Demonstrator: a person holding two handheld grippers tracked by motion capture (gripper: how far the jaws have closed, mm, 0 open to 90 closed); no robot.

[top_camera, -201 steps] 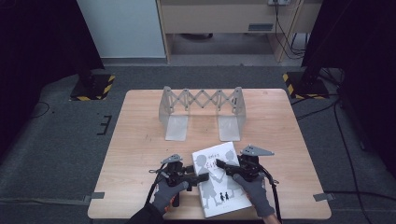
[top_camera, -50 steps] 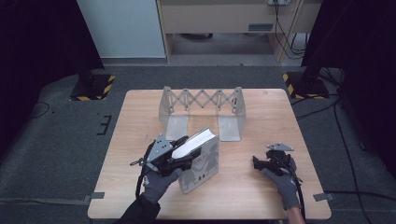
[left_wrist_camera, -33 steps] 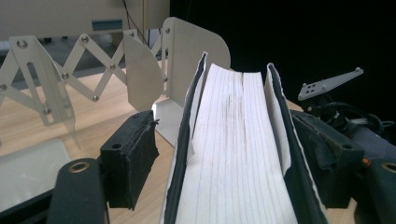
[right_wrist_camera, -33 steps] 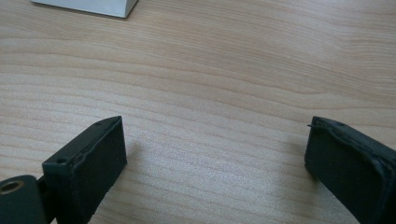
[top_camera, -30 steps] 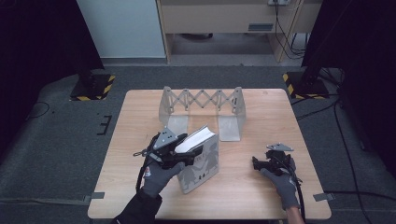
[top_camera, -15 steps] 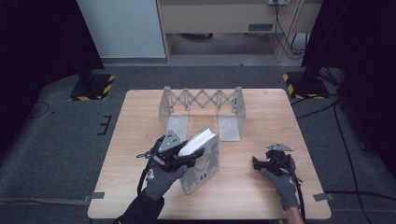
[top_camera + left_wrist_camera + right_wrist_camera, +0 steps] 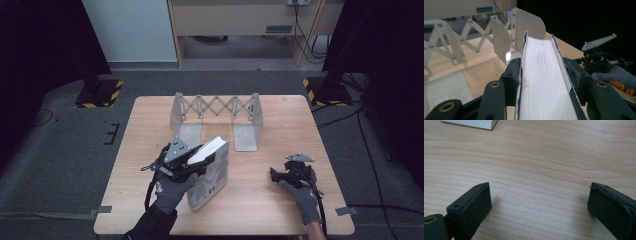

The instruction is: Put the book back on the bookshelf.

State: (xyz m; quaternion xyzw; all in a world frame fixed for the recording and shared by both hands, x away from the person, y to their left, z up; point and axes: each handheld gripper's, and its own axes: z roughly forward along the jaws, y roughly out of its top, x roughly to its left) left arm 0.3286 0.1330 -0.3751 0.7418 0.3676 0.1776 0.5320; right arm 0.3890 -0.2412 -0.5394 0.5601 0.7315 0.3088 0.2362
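A white book (image 7: pixel 212 170) stands upright on its lower edge on the wooden table (image 7: pixel 280 125), tilted a little. My left gripper (image 7: pixel 192 159) is shut on its top, the page block (image 7: pixel 544 82) pinched between the two black jaws. An expanding metal book rack (image 7: pixel 216 107) stands behind it at the table's back; its end plate (image 7: pixel 529 23) rises just past the book in the left gripper view. My right gripper (image 7: pixel 280 175) rests open on the table at the right, its fingers (image 7: pixel 471 205) wide apart over bare wood.
The rack's two flat base plates (image 7: pixel 246 136) lie on the table in front of it. A white corner (image 7: pixel 471 123) shows at the top of the right gripper view. Dark floor with cables and black-yellow stand feet (image 7: pixel 100 92) surrounds the table.
The book went from lying flat in front of both grippers to standing in the left gripper. Over the last second it shifted slightly right. The right gripper has stayed put.
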